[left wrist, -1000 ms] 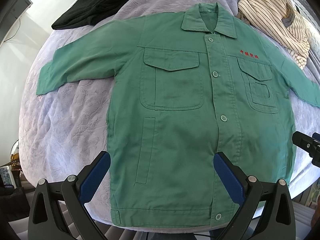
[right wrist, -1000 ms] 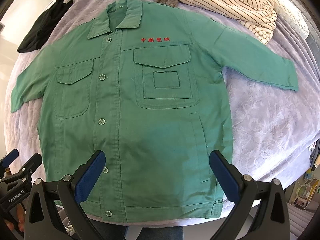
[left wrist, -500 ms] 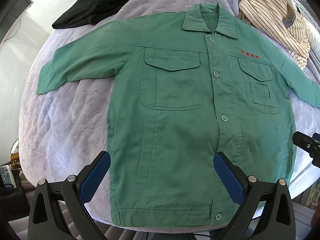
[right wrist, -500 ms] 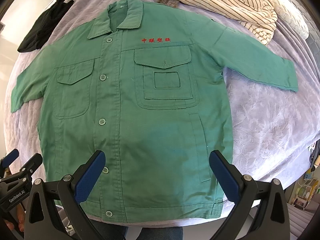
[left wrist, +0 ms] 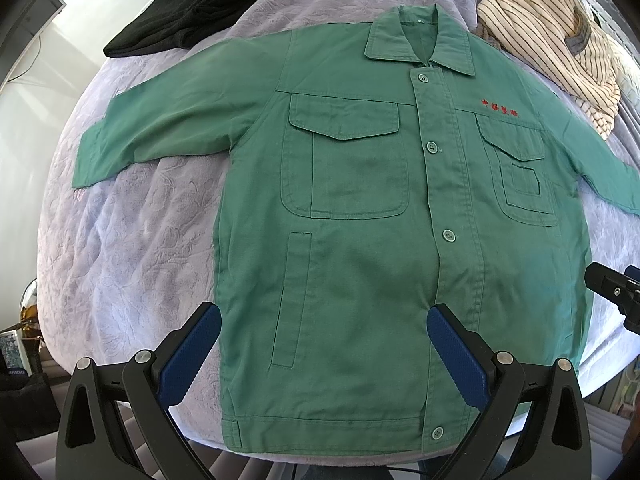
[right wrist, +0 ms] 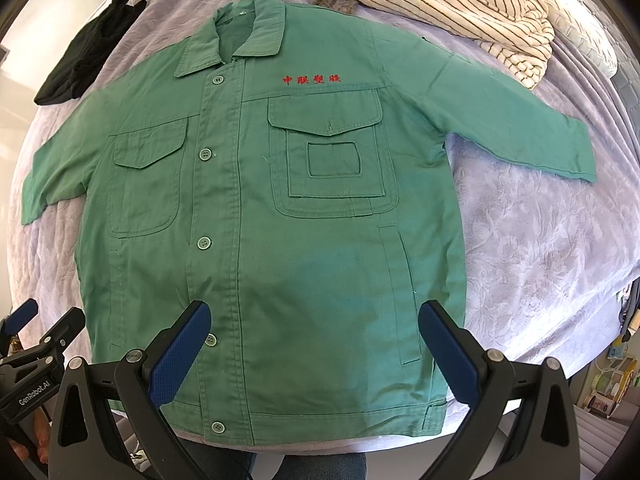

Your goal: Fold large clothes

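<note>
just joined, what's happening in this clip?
A person holds a gripper in each hand above a green work jacket spread flat, buttoned and front up on a lavender bedspread. Left gripper and right gripper are both open over the hem end, gripping nothing. No fold has been made yet; both sleeves lie spread out. A black garment and a striped garment lie beyond the collar.

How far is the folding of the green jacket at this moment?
Done: the green jacket lies spread flat, front up and buttoned, on the lilac bedcover, both sleeves out to the sides. In hand: nothing; the left tool and the right tool are open above the hem area and grip no cloth. Left: every fold. The striped garment and the black garment lie beyond the jacket.
</note>
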The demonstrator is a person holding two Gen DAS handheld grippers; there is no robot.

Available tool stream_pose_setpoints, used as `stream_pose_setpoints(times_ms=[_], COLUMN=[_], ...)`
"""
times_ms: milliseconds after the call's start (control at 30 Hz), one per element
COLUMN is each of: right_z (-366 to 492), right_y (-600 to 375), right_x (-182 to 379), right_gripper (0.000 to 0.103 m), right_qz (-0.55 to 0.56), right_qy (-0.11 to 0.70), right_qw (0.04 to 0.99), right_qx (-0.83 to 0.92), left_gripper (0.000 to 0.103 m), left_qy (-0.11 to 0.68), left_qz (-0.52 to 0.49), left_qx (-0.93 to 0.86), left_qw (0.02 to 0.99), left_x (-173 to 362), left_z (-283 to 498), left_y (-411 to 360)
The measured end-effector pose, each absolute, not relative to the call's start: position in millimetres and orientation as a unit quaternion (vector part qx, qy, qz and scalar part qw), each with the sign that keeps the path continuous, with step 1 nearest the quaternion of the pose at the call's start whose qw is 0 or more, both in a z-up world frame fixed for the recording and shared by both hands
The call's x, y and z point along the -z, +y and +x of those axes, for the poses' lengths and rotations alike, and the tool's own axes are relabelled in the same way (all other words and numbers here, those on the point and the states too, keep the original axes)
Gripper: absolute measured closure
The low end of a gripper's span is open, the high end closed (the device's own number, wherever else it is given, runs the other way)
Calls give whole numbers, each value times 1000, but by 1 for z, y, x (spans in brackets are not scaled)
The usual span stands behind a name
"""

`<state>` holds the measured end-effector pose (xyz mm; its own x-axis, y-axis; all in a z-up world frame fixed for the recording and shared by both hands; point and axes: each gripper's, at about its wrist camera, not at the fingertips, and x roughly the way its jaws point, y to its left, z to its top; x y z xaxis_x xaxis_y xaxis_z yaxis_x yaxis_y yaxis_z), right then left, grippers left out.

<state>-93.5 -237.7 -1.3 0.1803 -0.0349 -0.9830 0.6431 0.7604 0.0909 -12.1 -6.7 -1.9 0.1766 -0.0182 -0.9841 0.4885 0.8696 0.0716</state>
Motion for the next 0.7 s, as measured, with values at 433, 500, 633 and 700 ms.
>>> stream_pose_setpoints(times_ms=[433,500,633,700], right_z=[-93,-92,-90,-89], right_y=[-236,-236,-235,-235], right_x=[4,4,4,4], right_gripper=[0,0,0,0], right_qz=[254,253,249,248], right_qy=[601,602,604,604], right_qw=[721,721,721,721], right_qx=[232,232,231,230], left_gripper=[0,0,0,0], left_qy=[622,623,625,626], left_qz=[187,186,184,183], left_qx=[170,171,171,172], left_qw=[741,741,739,739], left_x=[6,6,6,7], left_z=[-15,-15,-14,-13], left_y=[-4,-3,-3,-4])
